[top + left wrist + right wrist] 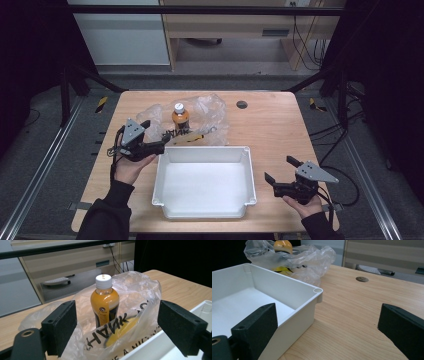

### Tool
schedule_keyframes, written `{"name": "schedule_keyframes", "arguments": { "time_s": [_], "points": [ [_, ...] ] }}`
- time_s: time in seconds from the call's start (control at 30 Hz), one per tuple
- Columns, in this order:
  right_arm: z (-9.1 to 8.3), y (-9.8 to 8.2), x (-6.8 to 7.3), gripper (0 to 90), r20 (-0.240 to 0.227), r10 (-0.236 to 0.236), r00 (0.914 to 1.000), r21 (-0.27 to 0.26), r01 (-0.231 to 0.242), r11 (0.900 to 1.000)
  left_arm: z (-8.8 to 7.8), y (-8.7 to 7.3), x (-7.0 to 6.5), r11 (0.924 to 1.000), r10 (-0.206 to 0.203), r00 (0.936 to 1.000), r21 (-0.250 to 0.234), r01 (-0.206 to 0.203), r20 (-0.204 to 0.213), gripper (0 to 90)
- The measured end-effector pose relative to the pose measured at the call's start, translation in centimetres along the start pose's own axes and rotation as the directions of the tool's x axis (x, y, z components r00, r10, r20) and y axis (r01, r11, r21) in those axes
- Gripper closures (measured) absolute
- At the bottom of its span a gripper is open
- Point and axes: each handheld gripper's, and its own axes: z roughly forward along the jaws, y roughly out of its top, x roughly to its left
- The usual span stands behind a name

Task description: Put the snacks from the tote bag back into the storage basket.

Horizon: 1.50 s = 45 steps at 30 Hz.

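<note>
Both jaws spread wide: left gripper facing the bottle in its plastic bag, right gripper beside the white tray.

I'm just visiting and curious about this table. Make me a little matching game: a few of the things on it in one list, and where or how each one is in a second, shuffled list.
Things:
1. bottle
2. plastic bag
3. white tray
4. left gripper

States or places:
a. empty, in the middle of the table
b. open, jaws pointed at the bag
c. upright, white cap on, orange inside
d. clear and crumpled, black lettering, behind the tray

Pairs: 1-c, 2-d, 3-a, 4-b
</note>
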Motion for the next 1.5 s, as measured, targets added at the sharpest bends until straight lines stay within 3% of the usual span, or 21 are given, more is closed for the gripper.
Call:
{"name": "schedule_keyframes", "arguments": {
  "time_s": [0.83, 1.3, 1.5],
  "points": [
    [0.0, 0.0, 0.0, 3.0, -0.002, -0.002, 1.0000, 0.000, 0.002, 1.000, 4.0, 2.0, 0.4, 0.9999, 0.001, 0.9991, -0.010, -0.001, -0.042, 18.2],
    [0.0, 0.0, 0.0, 3.0, -0.003, 0.000, 1.0000, 0.000, 0.000, 1.000, 6.6, 1.9, 0.3, 0.9998, 0.019, 0.9976, -0.002, -0.020, -0.067, 19.7],
    [0.0, 0.0, 0.0, 3.0, -0.005, 0.000, 1.0000, 0.001, 0.000, 1.000, 7.7, 1.4, 0.4, 0.9999, 0.010, 0.9977, 0.013, -0.010, -0.067, 20.6]
  ]
}}
